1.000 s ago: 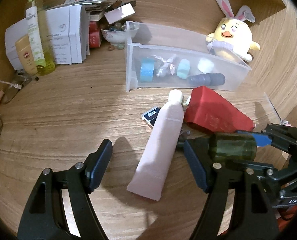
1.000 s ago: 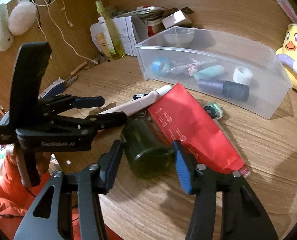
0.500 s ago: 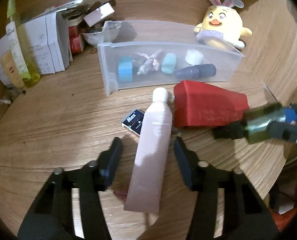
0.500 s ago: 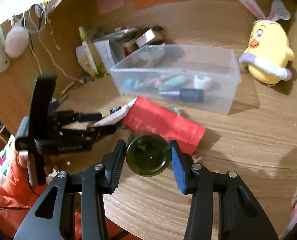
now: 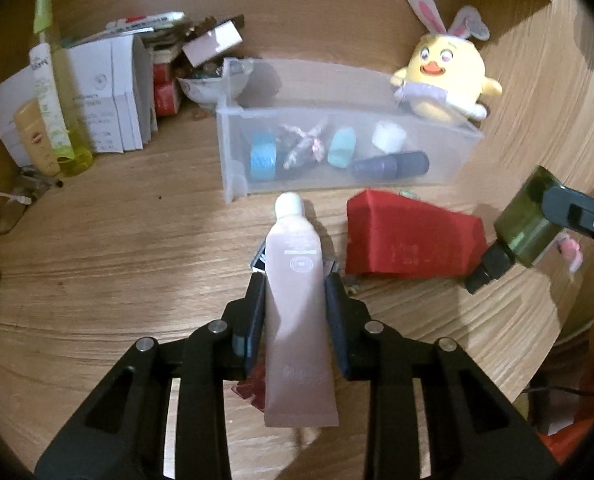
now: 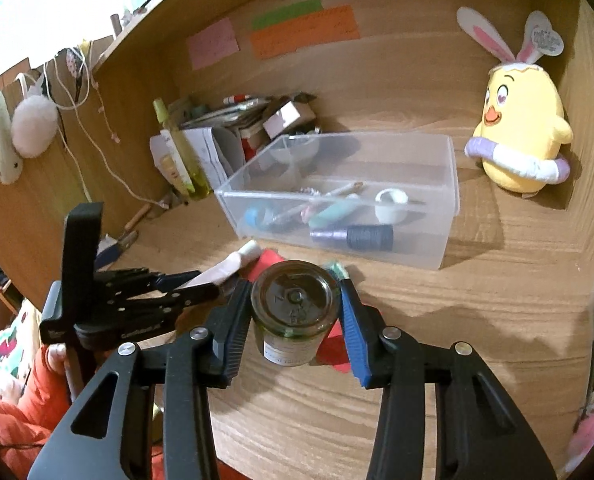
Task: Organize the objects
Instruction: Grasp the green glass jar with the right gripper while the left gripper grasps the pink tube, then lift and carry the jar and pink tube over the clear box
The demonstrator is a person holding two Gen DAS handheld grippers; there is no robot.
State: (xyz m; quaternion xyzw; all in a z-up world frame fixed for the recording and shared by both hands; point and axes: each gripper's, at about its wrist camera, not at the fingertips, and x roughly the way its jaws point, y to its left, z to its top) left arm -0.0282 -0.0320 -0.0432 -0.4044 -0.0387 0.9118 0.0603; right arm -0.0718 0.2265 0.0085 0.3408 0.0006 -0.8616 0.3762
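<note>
While your left gripper [image 5: 295, 312] closes its jaws on the pink tube [image 5: 297, 304], that tube lies lengthwise between the pads on the wooden desk [image 5: 117, 260], its white cap pointing toward the clear plastic bin [image 5: 233, 152]. Your right gripper [image 6: 295, 312] is clamped on the green glass jar [image 6: 295, 308], held off the desk with its base facing the camera, in front of the bin. Red pouch [image 5: 409, 240]: flat on the desk, just right of the tube. Yellow chick plush [image 5: 445, 76]: upright behind the bin's right end.
</note>
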